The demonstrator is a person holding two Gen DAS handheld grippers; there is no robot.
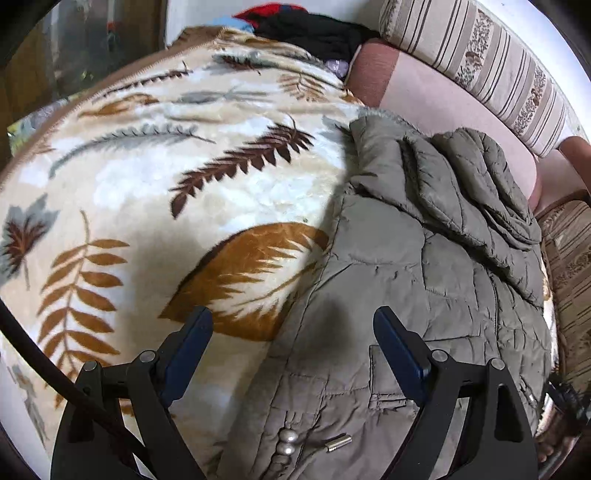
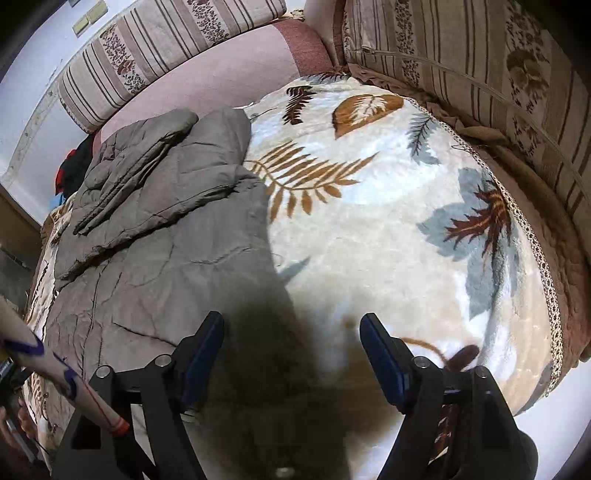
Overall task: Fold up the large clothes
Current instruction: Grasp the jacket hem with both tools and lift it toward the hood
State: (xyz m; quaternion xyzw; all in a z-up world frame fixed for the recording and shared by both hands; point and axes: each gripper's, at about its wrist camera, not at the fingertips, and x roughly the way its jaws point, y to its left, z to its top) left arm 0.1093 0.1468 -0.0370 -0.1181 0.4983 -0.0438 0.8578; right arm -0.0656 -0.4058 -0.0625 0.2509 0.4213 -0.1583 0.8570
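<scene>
A leaf-patterned blanket (image 1: 155,177) lies beneath striped cushions (image 2: 480,74), dark clothes (image 1: 314,33) piled beyond.

jacket (image 1: 424,266): quilted grey-olive cloth, matt, creased, shiny metal snaps | blanket (image 1: 147,192): plush fleece, soft sheen, leaf print | cushions (image 2: 480,74): woven striped cloth, matt | fingers (image 2: 380,354): matt dark-blue pads, black plastic arms

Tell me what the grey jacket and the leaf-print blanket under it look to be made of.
Grey jacket: looks like a thin woven synthetic shell, nylon or polyester, over padding; stitched quilt lines, fine crinkles and a faint sheen suggest this. Leaf-print blanket: apparently plush fleece or mink-type pile, probably synthetic; the surface is fuzzy, softly glossy, with blurred print edges. Exact fibres cannot be confirmed.
</scene>
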